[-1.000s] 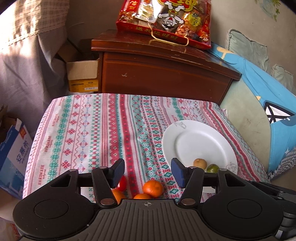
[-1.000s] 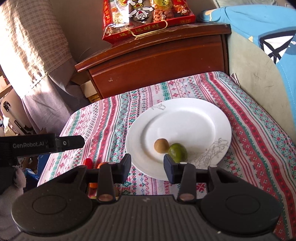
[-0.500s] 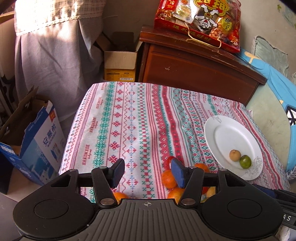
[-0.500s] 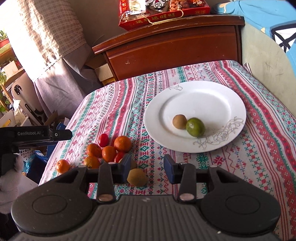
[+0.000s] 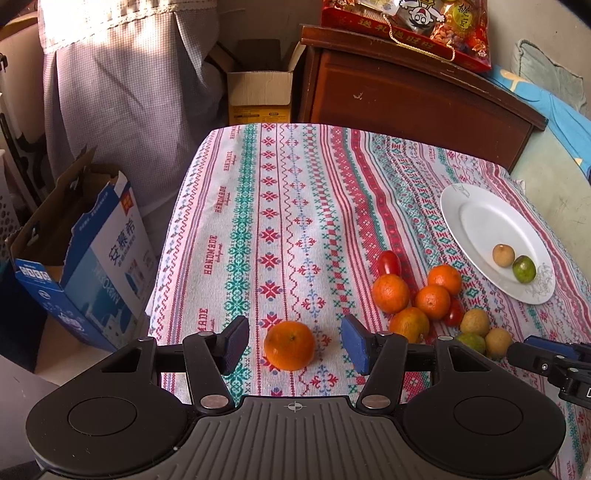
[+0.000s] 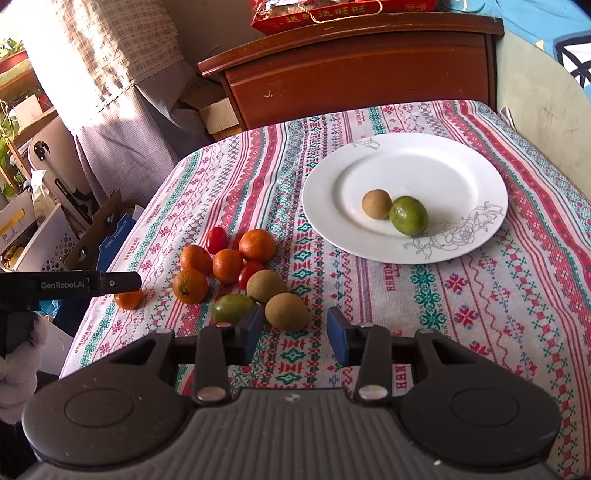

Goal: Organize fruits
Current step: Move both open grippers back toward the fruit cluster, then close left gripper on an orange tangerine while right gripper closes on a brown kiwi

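A white plate [image 6: 406,162] on the patterned tablecloth holds a brown fruit [image 6: 376,204] and a green fruit [image 6: 409,215]. To its left lies a pile of tangerines [image 6: 227,265], cherry tomatoes [image 6: 216,240], a green fruit [image 6: 232,307] and brown fruits [image 6: 286,311]. My right gripper [image 6: 295,334] is open, its fingertips just short of the nearest brown fruit. A lone tangerine [image 5: 290,345] sits apart from the pile [image 5: 417,295], between the fingers of my open left gripper [image 5: 293,341], untouched. The plate [image 5: 480,218] lies far right in the left wrist view.
A wooden cabinet [image 5: 406,96] with a red snack bag [image 5: 406,22] stands behind the table. Cardboard boxes [image 5: 258,96] and a blue carton [image 5: 85,258] sit on the floor left of the table edge. A curtain [image 6: 110,74] hangs at the left, blue bedding [image 5: 554,110] at the right.
Both grippers have drawn back and sunk. The left one swung left until the lone tangerine lay between its fingers. The fruit pile came into the right view, a brown fruit near its tips.
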